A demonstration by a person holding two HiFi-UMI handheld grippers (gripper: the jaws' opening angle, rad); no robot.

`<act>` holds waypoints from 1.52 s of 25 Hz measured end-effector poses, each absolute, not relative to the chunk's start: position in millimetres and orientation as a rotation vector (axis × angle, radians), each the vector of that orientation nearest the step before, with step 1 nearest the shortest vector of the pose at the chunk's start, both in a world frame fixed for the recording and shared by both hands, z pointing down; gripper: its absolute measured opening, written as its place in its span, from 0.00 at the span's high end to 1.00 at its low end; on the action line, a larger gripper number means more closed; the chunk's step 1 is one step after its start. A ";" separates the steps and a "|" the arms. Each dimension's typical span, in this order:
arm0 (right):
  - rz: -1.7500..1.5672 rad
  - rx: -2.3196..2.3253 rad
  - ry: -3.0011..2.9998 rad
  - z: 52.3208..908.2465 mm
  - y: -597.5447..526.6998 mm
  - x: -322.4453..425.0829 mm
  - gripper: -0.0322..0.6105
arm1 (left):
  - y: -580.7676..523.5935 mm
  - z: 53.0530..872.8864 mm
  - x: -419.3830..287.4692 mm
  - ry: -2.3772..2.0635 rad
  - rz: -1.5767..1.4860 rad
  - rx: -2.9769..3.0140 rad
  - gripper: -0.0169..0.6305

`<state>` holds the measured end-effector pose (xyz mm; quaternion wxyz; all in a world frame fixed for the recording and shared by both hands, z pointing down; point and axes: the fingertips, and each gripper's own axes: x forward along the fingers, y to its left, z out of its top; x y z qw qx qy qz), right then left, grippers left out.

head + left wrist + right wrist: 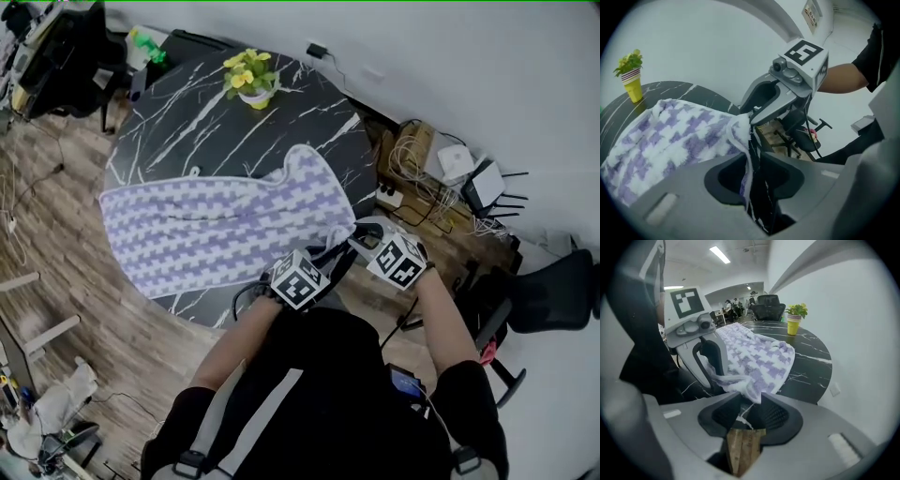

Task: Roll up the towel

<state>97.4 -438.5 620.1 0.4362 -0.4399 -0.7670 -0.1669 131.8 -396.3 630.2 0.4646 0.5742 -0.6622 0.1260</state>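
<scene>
A purple-and-white checked towel (216, 220) lies spread over the round black marble table (216, 103). Its near right corner is lifted off the table edge, and both grippers meet there. My left gripper (330, 255) is shut on the towel's edge, which hangs down through its jaws (752, 157). Just to its right, my right gripper (359, 242) pinches the bunched corner of the towel (759, 357) at its jaw mouth (750, 399), with loose threads dangling below. Each gripper shows in the other's view, the right gripper (752, 115) and the left gripper (715, 376), both touching the cloth.
A yellow pot with a plant (251, 80) stands at the table's far side, beyond the towel. Cables and white routers (450, 173) lie on the floor at the right by the wall. A black office chair (544, 291) stands to my right.
</scene>
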 end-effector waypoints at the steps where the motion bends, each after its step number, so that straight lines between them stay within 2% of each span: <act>1: -0.393 -1.091 -1.907 618.9 -441.8 99.7 0.74 | -397.7 631.8 136.8 -1.612 0.310 1.420 0.81; 10: -0.351 -0.980 -1.980 605.2 -469.2 83.0 0.73 | -417.0 634.7 168.8 -1.507 0.304 1.512 0.81; 18: -0.405 -0.990 -2.008 602.3 -453.7 55.6 0.73 | -409.7 618.8 146.9 -1.588 0.287 1.473 0.80; 26: -0.516 -1.034 -2.054 597.9 -416.4 -15.5 0.73 | -360.5 619.2 103.1 -1.699 0.240 1.283 0.79; 31: -0.541 -1.049 -2.085 597.1 -389.6 -69.3 0.74 | -328.3 623.5 84.8 -1.758 0.183 1.149 0.79; 33: -0.537 -1.017 -2.116 597.7 -382.2 -94.5 0.78 | -316.8 624.0 78.5 -1.782 0.156 1.098 0.79; 38: -0.513 -0.985 -2.084 616.5 -365.7 -133.5 0.77 | -292.9 629.0 68.8 -1.826 0.091 0.997 0.80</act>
